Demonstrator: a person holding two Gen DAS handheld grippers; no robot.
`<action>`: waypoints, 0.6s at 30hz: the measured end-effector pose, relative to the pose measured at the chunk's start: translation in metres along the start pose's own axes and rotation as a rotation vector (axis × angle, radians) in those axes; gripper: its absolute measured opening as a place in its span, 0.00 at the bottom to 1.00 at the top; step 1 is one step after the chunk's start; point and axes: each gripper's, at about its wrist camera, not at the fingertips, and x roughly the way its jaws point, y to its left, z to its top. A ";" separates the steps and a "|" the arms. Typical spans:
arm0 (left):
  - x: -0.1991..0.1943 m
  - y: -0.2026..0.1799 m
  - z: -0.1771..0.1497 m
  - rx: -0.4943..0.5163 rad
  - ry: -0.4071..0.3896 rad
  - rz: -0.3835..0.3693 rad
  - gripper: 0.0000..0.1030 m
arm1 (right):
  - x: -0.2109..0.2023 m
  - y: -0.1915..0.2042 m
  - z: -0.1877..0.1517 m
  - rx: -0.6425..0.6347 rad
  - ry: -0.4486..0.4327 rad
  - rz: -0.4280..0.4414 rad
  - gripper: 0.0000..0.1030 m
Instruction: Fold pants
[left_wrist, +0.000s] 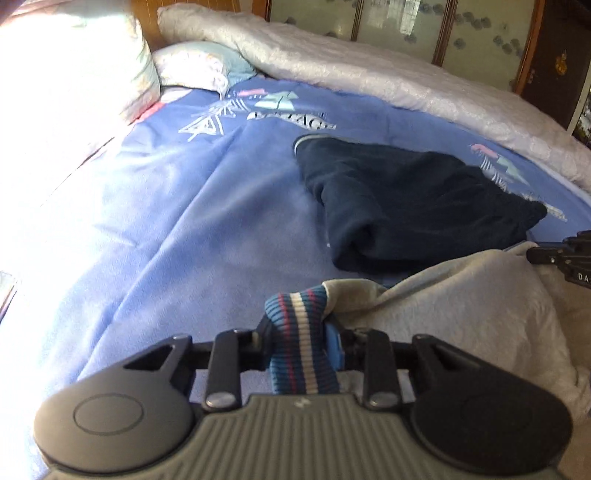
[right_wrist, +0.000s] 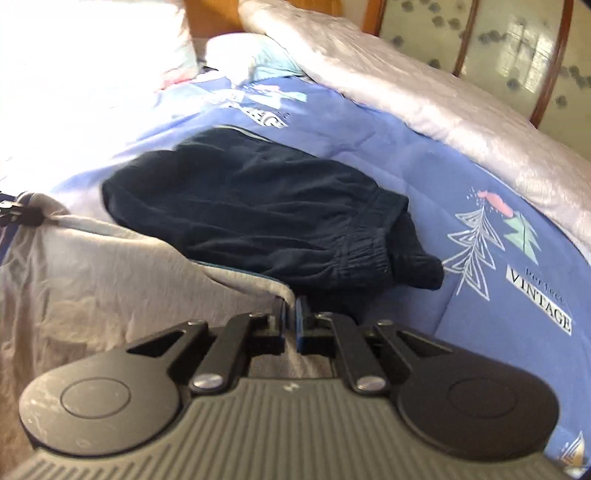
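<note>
Both tongs tight on grey pants

Strong daylight enters from the left and burns the pillows to pure white in both views. The blue bed cover is softly blurred. Fisheye lenses bend the edges; the wardrobe doors show glare.

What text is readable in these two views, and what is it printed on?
"VINTAGE": white label printed on the blue bedspread, right wrist view.
Small word above it: too blurred to read.
Second print of that label: blurred, only "AGE" legible.
"DA": cut off at the frame edge, on the right gripper in the left wrist view.
</note>
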 end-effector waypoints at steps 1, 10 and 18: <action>0.011 -0.006 -0.004 0.031 0.014 0.035 0.26 | 0.014 0.006 -0.005 -0.019 0.013 -0.021 0.08; -0.007 -0.019 -0.028 0.160 -0.030 0.141 0.50 | -0.014 -0.030 -0.019 0.161 -0.032 0.008 0.36; -0.067 0.002 -0.029 0.060 -0.072 0.149 0.52 | -0.134 -0.175 -0.112 0.489 -0.149 -0.222 0.36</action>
